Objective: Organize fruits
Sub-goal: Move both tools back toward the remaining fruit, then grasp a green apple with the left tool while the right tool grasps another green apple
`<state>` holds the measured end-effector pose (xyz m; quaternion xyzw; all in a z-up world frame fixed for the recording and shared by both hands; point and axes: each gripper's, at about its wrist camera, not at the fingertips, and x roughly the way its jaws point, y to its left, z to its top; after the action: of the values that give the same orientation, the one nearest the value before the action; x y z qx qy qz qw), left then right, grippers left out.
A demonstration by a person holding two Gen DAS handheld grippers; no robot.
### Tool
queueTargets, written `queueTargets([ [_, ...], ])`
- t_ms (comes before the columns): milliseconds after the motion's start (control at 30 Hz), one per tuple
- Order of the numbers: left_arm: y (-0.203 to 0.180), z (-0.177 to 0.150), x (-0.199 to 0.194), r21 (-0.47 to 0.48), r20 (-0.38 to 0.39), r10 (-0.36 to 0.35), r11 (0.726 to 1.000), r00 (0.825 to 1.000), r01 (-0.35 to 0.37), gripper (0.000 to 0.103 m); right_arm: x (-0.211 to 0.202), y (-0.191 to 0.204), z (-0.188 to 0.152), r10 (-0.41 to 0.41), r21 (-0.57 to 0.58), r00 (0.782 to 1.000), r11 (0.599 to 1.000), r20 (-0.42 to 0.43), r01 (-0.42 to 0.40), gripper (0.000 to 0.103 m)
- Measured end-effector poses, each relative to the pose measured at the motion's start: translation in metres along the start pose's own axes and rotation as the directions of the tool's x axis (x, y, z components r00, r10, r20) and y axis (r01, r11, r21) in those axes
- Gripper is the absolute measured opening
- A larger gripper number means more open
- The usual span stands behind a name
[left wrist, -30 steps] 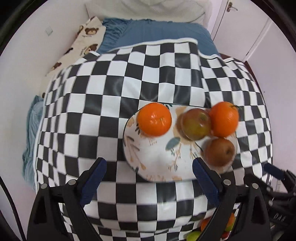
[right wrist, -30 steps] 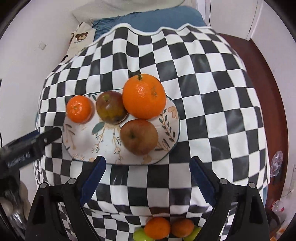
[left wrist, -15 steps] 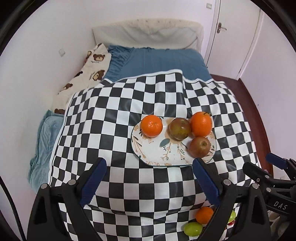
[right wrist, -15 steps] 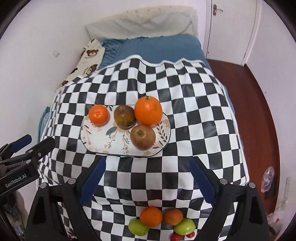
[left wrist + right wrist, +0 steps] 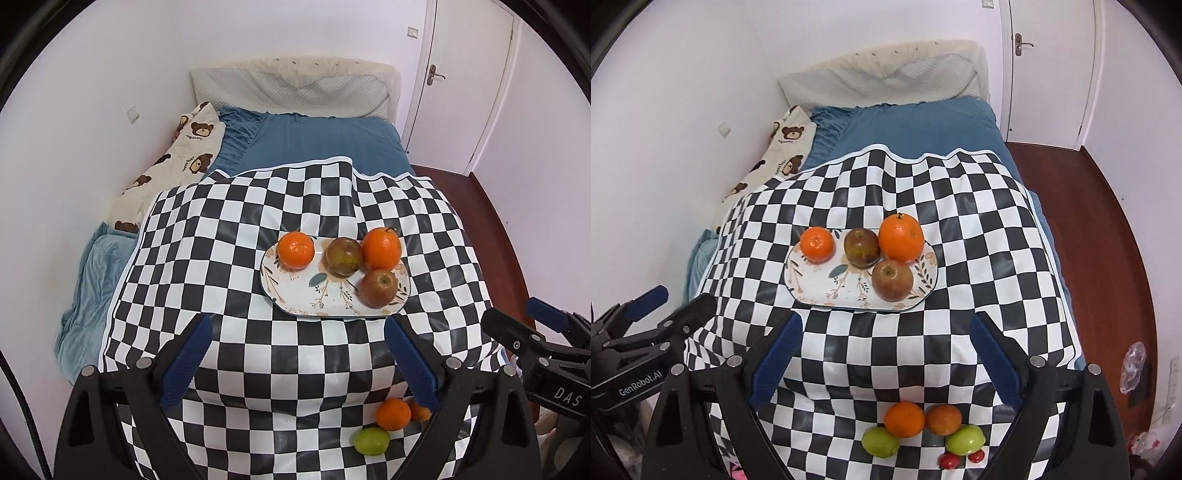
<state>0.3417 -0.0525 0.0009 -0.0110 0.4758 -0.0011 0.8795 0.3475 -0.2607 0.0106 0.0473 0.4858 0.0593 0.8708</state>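
Observation:
A floral oval plate (image 5: 314, 301) (image 5: 816, 284) lies mid-cloth on the checkered sheet. It carries a small orange (image 5: 295, 250) (image 5: 817, 244), a greenish-brown apple (image 5: 344, 256) (image 5: 861, 247), a large orange (image 5: 381, 248) (image 5: 901, 238) and a red-brown apple (image 5: 379, 288) (image 5: 892, 279). Near the front edge lie two more oranges (image 5: 904, 419) (image 5: 943, 419), two green fruits (image 5: 880, 442) (image 5: 965, 439) and small red fruits (image 5: 948, 460). My left gripper (image 5: 297, 363) and right gripper (image 5: 886, 360) hang above and in front of the plate, both open and empty.
The checkered cloth (image 5: 240, 229) covers a blue bed (image 5: 325, 140) with a pillow (image 5: 295, 88) and a bear-print blanket (image 5: 173, 162) by the left wall. A door (image 5: 472, 74) and red-brown floor (image 5: 1082, 221) lie to the right.
Both grippers have risen and drawn back from the plate, so the plate and fruits look smaller and the bed, door and front fruits have come into view. Jaws stayed open.

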Motion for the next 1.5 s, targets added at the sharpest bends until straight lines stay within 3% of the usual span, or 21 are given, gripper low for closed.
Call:
queueTargets([
  [167,-0.004,-0.016,0.008,-0.007,-0.033,-0.002,1.0,0.999,0.002,0.095,0.003,-0.013,-0.016,0.019,0.047,1.0,0.999,-0.022,-0.018,0.094],
  [300,-0.01,-0.037,0.03,-0.004,-0.089,0.015,1.0,0.996,-0.015,0.095,0.025,-0.036,-0.04,0.028,0.105,0.994,0.994,-0.103,-0.017,0.094],
  [500,-0.027,-0.071,0.064,0.034,-0.189,0.023,0.999,0.982,-0.017,0.095,0.073,-0.079,-0.093,0.062,0.18,0.961,0.984,-0.269,-0.013,0.094],
  [667,-0.053,-0.102,0.1,0.098,-0.306,0.019,0.995,0.952,0.011,0.095,0.106,-0.105,-0.132,0.085,0.227,0.93,0.974,-0.357,-0.002,0.094],
  [800,-0.078,-0.136,0.138,0.137,-0.446,0.005,0.988,0.895,0.063,0.095,0.13,-0.122,-0.156,0.058,0.228,0.908,0.973,-0.415,0.042,0.092],
  [867,-0.087,-0.152,0.152,0.139,-0.5,-0.017,0.985,0.866,0.1,0.095,0.141,-0.129,-0.169,0.045,0.22,0.89,0.973,-0.453,0.063,0.083],
  [1000,-0.105,-0.182,0.182,0.121,-0.619,-0.059,0.978,0.784,0.169,0.095,0.159,-0.138,-0.191,0.046,0.208,0.859,0.976,-0.511,0.072,0.074],
  [1100,-0.116,-0.197,0.198,0.131,-0.657,-0.062,0.972,0.751,0.194,0.094,0.171,-0.143,-0.207,0.052,0.208,0.843,0.975,-0.536,0.073,0.071],
  [1133,-0.12,-0.201,0.201,0.14,-0.66,-0.057,0.97,0.749,0.197,0.089,0.174,-0.144,-0.212,0.057,0.212,0.836,0.975,-0.546,0.071,0.071],
  [1200,-0.124,-0.207,0.201,0.127,-0.66,-0.084,0.967,0.747,0.221,0.06,0.182,-0.146,-0.22,0.068,0.222,0.825,0.972,-0.562,0.071,0.068],
  [1267,-0.126,-0.209,0.197,0.129,-0.652,-0.086,0.967,0.754,0.221,0.06,0.186,-0.148,-0.226,0.083,0.239,0.825,0.969,-0.559,0.065,0.062],
  [1400,-0.119,-0.213,0.184,0.163,-0.628,-0.053,0.967,0.776,0.197,0.06,0.183,-0.152,-0.232,0.093,0.265,0.843,0.962,-0.529,0.06,0.062],
  [1500,-0.112,-0.22,0.187,0.146,-0.655,-0.071,0.965,0.752,0.219,0.063,0.18,-0.156,-0.235,0.111,0.291,0.847,0.955,-0.519,0.053,0.062],
])
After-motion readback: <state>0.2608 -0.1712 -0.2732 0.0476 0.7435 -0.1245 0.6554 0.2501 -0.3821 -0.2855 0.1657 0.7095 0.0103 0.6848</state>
